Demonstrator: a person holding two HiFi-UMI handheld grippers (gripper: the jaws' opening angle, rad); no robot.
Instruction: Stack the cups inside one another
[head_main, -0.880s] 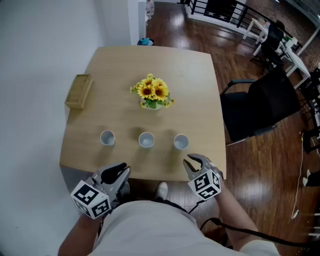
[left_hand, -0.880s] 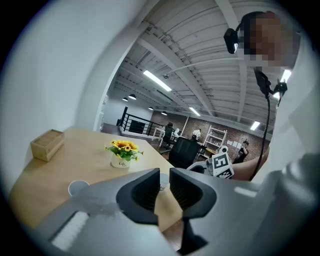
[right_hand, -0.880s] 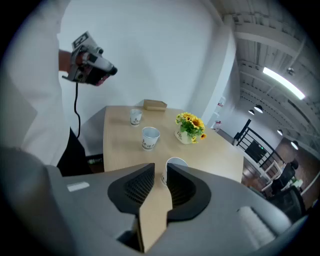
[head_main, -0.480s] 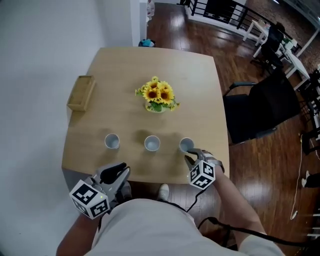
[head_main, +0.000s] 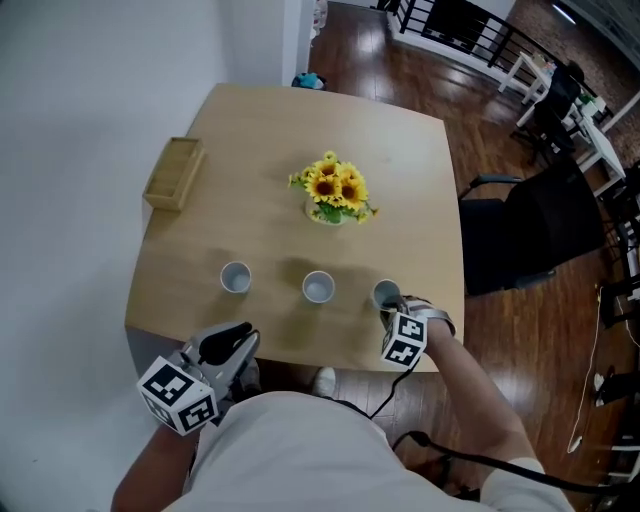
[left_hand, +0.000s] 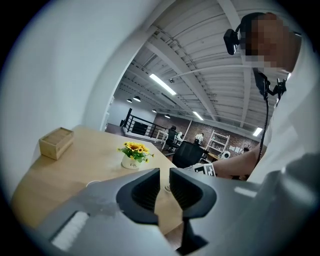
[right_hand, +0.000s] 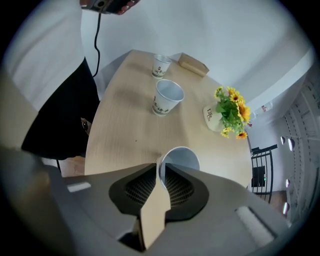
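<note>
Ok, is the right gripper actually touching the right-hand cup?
Touching. The right gripper view shows the right gripper with its jaws closed on the near rim wall of the right-hand paper cup, the wall pinched between them.

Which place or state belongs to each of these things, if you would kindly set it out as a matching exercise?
Things:
1. right cup
2. middle cup
3. box
4. flowers

Places or states:
a. left edge of the table
b. centre of the table
c. rim pinched by the right tongs
d. standing free, untouched

Pairs: 1-c; 2-d; 3-a; 4-b
</note>
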